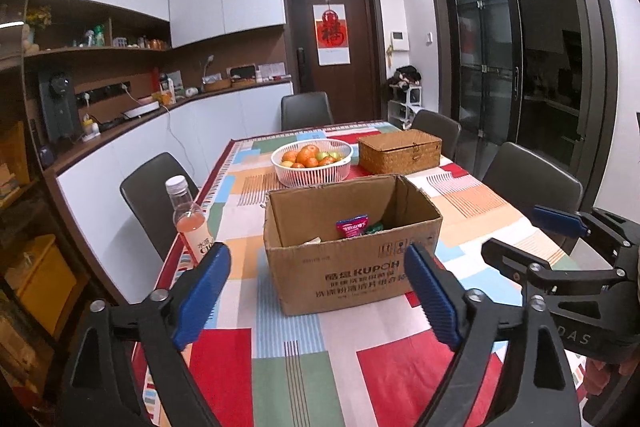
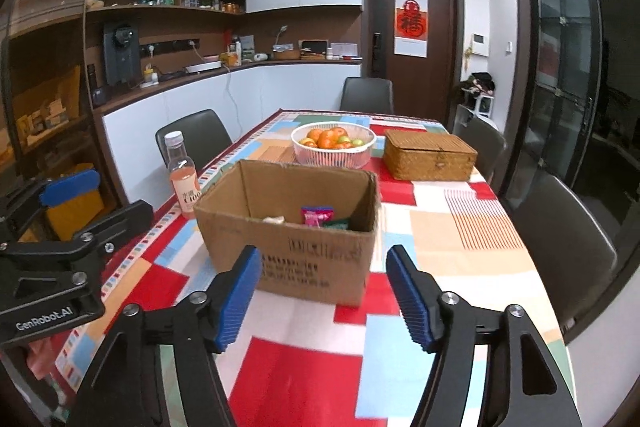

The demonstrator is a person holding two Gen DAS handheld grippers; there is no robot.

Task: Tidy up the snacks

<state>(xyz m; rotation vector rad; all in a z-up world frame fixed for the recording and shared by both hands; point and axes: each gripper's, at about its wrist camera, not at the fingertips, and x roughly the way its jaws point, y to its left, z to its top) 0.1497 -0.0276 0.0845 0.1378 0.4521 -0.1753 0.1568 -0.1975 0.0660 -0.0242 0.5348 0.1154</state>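
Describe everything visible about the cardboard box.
The cardboard box is brown corrugated, open-topped with no flaps standing up, and upright on the patterned tablecloth. Dark print covers its near side. Inside lie a pink snack packet, a green one and something pale. A bottle stands to its left, apart; a fruit basket sits behind. No gripper touches it.

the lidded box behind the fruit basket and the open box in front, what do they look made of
The tan lidded box looks like woven rattan or seagrass: a fine plaited texture, matte, with a small clasp on its front. The brown open-topped box looks like plain corrugated cardboard: dull, raw cut edges, black print on its side. The white slotted fruit basket seems to be moulded plastic, slightly glossy.
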